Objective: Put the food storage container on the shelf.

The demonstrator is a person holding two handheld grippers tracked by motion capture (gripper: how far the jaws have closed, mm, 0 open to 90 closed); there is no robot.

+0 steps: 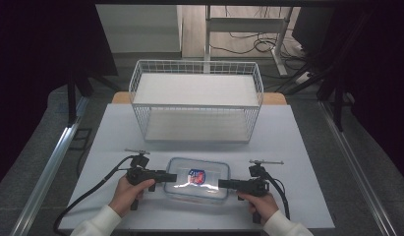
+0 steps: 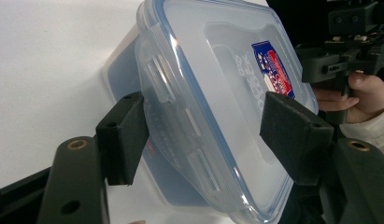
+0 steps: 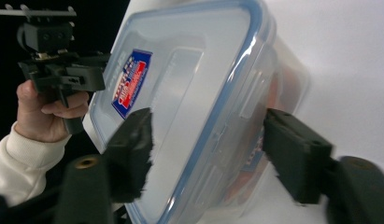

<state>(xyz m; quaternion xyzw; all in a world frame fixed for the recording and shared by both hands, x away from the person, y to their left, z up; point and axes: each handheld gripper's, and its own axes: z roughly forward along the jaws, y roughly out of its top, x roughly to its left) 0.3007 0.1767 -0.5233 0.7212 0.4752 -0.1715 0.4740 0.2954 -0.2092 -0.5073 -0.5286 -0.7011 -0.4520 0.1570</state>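
the clear rectangular plastic food container with blue-sealed snap lid (image 1: 197, 178), lying at the table's near edge before the white wire basket (image 1: 196, 100), is straddled endwise by the parted left gripper (image 1: 171, 177) and right gripper (image 1: 223, 184), neither yet clamped, and is judged light, rigid and slippery, best gripped at the end latches.

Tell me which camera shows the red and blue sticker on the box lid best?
The left gripper view: the sticker on the lid is near, sharp and unobstructed. The right gripper view shows it slightly blurred. In the high view it is tiny.
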